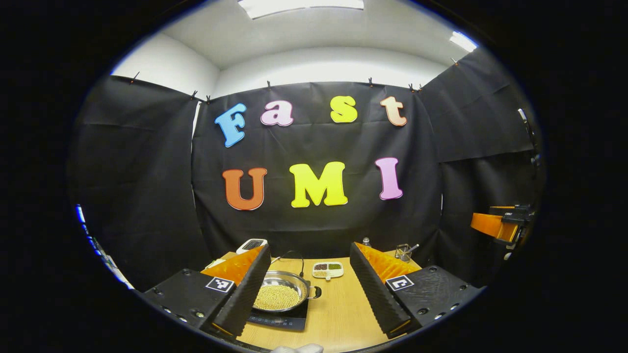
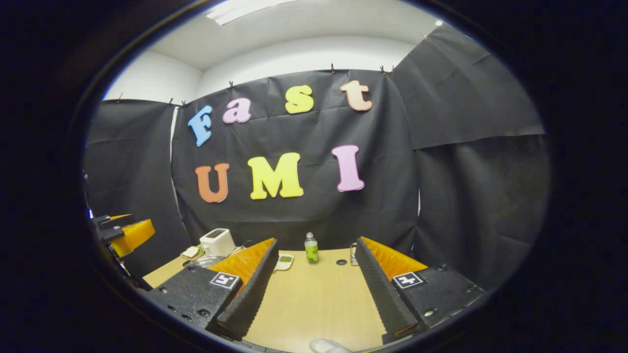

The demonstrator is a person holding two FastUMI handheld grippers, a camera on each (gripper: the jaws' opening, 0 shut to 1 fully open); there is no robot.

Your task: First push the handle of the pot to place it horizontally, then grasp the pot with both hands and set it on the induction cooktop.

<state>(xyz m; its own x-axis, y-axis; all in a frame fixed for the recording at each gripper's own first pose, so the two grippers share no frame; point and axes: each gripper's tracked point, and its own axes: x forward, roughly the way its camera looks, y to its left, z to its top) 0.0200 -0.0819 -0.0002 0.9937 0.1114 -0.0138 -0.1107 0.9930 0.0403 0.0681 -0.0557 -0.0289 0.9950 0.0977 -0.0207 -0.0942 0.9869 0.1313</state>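
Pot (image 1: 282,290) on the induction cooktop (image 1: 280,319), seen from my left gripper (image 1: 304,289), whose fingers are spread wide and hold nothing; my right gripper (image 2: 314,287) is likewise wide open and empty above the wooden table (image 2: 314,299). Wire handle (image 1: 290,256) arches above the rim, so the pot already appears placed. Risk, as I judge it: a careless pass of my left finger could clip the rim and spill. Contents: the pot holds small yellowish beads; the divided dish (image 1: 327,269) holds dark, green and pale grains; the bottle (image 2: 311,249) holds green liquid.
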